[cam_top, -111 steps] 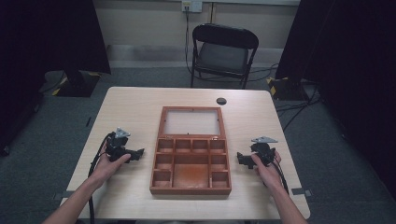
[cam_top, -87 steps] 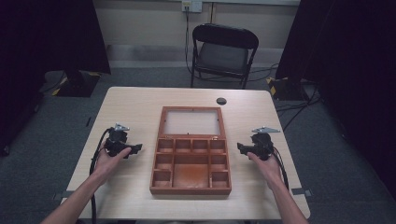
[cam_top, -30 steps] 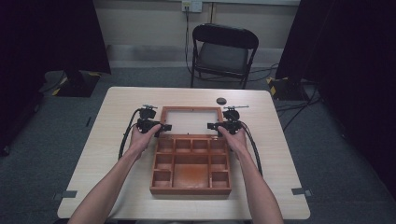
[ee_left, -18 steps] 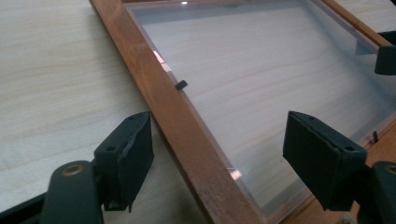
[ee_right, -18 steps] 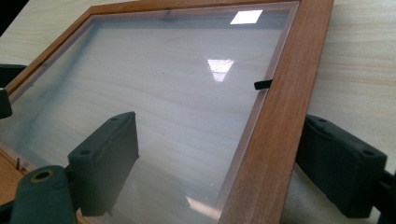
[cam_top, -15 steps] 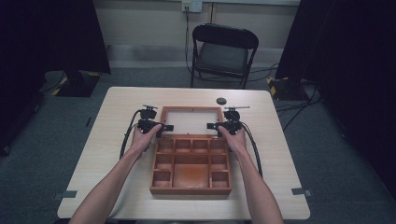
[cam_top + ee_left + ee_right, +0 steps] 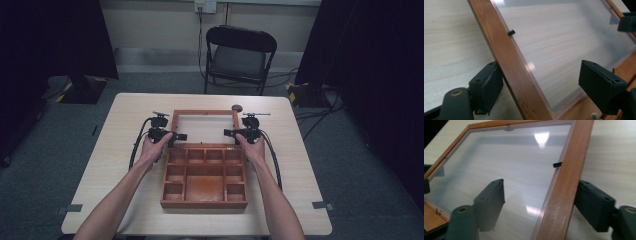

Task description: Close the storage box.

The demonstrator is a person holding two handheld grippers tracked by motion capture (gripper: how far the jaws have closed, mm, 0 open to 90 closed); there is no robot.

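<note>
**Two grippers straddling the side rails of an open box lid**

A person sits at a pale wooden table [image 7: 125,150], both forearms reaching forward. In the middle of the table lies a reddish-brown wooden box [image 7: 205,177] divided into compartments. Its lid [image 7: 204,126] — a wooden frame around a clear pane — is folded open on the far side of the box, and the tabletop shows through the pane.

The left gripper [image 7: 176,136] is at the lid's left rail. In the left gripper view its jaws are spread wide, one on each side of that rail [image 7: 511,67]: the outer jaw sits close against the wood, the inner jaw stands well apart over the pane.

The right gripper [image 7: 231,133] mirrors it at the right rail [image 7: 562,182]. Its jaws are also spread wide — one over the pane, one outside the frame, near the wood.

A small dark round object [image 7: 237,107] rests on the table just beyond the lid's far right corner. A black folding chair [image 7: 239,57] stands behind the table.
</note>
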